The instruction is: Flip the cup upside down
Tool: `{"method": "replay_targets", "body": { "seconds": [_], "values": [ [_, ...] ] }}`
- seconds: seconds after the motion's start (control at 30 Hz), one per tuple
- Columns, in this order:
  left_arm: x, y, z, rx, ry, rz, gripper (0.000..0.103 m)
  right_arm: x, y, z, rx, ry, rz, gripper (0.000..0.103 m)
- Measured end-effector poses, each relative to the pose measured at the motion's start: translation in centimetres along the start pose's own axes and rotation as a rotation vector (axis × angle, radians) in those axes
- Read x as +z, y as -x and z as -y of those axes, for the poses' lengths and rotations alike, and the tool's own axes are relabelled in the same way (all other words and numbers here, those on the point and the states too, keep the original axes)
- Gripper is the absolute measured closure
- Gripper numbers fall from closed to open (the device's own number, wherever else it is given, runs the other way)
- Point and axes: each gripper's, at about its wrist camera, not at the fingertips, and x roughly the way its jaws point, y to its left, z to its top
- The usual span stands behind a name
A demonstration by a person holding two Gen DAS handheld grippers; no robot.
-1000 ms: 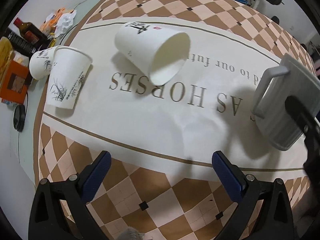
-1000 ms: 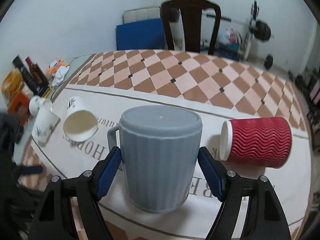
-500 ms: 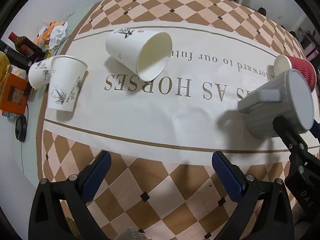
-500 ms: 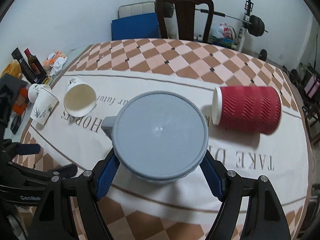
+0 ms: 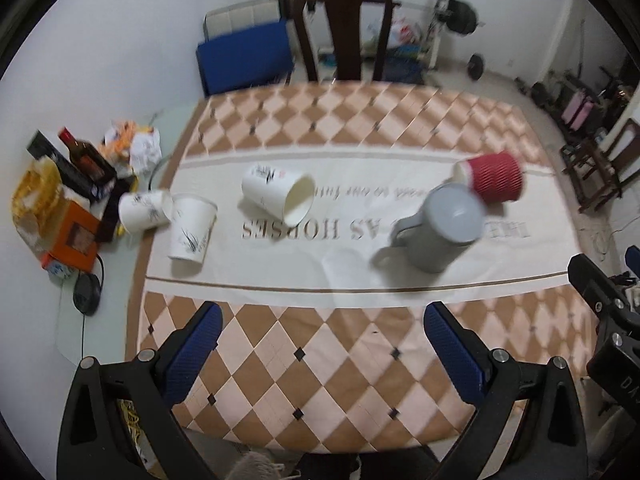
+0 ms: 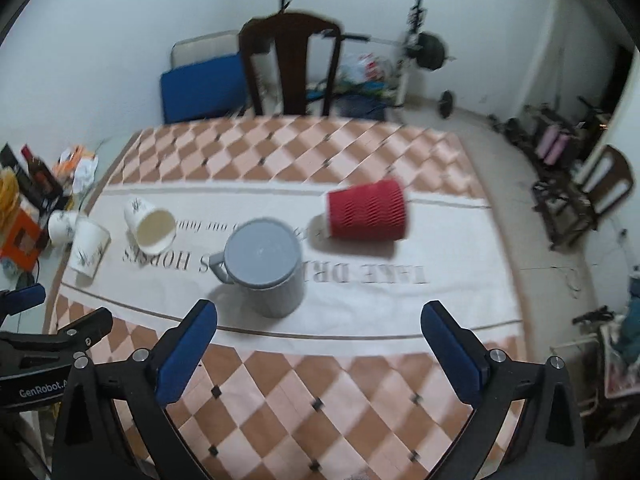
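Observation:
A grey ribbed mug (image 6: 264, 272) stands upside down on the white band of the tablecloth, base up, handle to the left. It also shows in the left wrist view (image 5: 444, 232). My right gripper (image 6: 318, 344) is open and empty, pulled back above the table's near edge. My left gripper (image 5: 320, 344) is open and empty, also held back over the checkered front part. A red ribbed paper cup (image 6: 368, 210) lies on its side behind the mug. A white paper cup (image 5: 280, 196) lies on its side at centre left.
Two more white paper cups (image 5: 192, 226) sit at the left of the cloth. Bottles, an orange box (image 5: 70, 238) and wrappers crowd the left table edge. A dark wooden chair (image 5: 344, 32) stands at the far side.
My right gripper has let go of the grey mug and drawn back and up. My left gripper has also lifted back, so both views take in the whole table.

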Motion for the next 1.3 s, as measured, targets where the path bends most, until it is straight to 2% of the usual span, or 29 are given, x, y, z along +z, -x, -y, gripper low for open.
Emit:
{"method": "replay_targets", "body": {
  "seconds": [0.23,0.37,0.53,0.67,0.83,1.3],
  "values": [
    [-1.0,8.5,-0.2,-0.043,-0.026,0.12,0.0,-0.1,11.2,1.0,-0.082,-0.066,0.077,0.0],
    [-1.8,12.0,-0.4,-0.044,-0.037,0.154,0.0,-0.5,16.7,1.0,-0.111,-0.092,0.114,0.0],
    [-2.6,15.3,-0.8,-0.061,-0.03,0.171,0.0,-1.0,21.4,0.9,-0.114,-0.102,0.139,0.0],
    [-2.8,17.0,-0.7,-0.066,-0.023,0.173,0.0,-1.2,23.9,0.8,-0.115,-0.102,0.154,0.0],
    [-2.8,18.8,-0.1,-0.061,-0.018,0.175,0.0,-1.1,25.4,1.2,-0.088,-0.109,0.124,0.0],
    [-3.8,19.8,1.0,0.009,0.018,0.16,0.0,-0.5,26.1,2.4,-0.086,-0.084,0.111,0.0]
  ]
}}
